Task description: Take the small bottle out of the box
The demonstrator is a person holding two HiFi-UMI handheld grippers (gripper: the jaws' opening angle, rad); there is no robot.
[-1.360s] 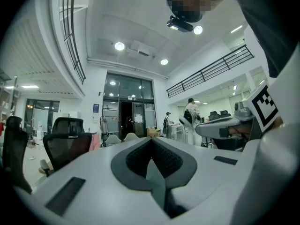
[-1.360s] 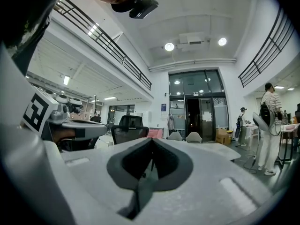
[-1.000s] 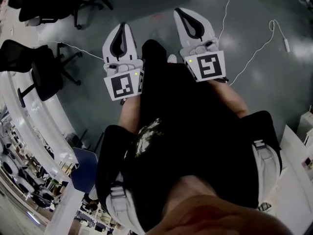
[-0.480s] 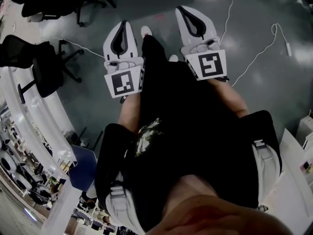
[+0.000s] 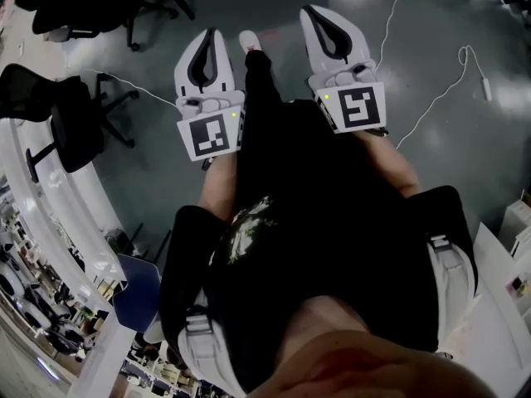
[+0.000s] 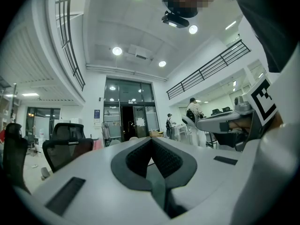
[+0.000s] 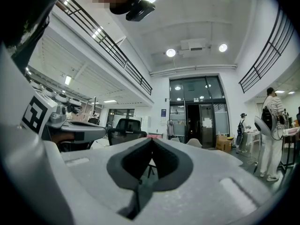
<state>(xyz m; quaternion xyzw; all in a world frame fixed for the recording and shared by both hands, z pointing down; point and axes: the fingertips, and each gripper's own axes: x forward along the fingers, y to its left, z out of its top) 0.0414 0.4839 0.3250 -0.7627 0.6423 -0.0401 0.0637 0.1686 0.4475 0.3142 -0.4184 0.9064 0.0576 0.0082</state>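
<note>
No small bottle shows in any view, and no box is within reach. In the head view my left gripper point(image 5: 207, 35) and right gripper point(image 5: 320, 12) are held out side by side over the dark grey floor, in front of the person's black-clad body. Both have their jaws pressed together with nothing between them. The left gripper view looks along its shut jaws, left gripper point(image 6: 151, 139), into a bright hall. The right gripper view does the same, right gripper point(image 7: 151, 140), toward glass doors.
Black office chairs point(image 5: 66, 114) and a curved white desk point(image 5: 50, 197) stand at the left. A white cable point(image 5: 431, 89) lies on the floor at the right. The person's white shoe point(image 5: 249, 40) shows between the grippers. Far off, people point(image 7: 272, 125) stand near a cardboard box point(image 7: 225, 143).
Both grippers have shifted slightly up the head view. The person's white shoe has come into sight between them. The jaws have stayed shut.
</note>
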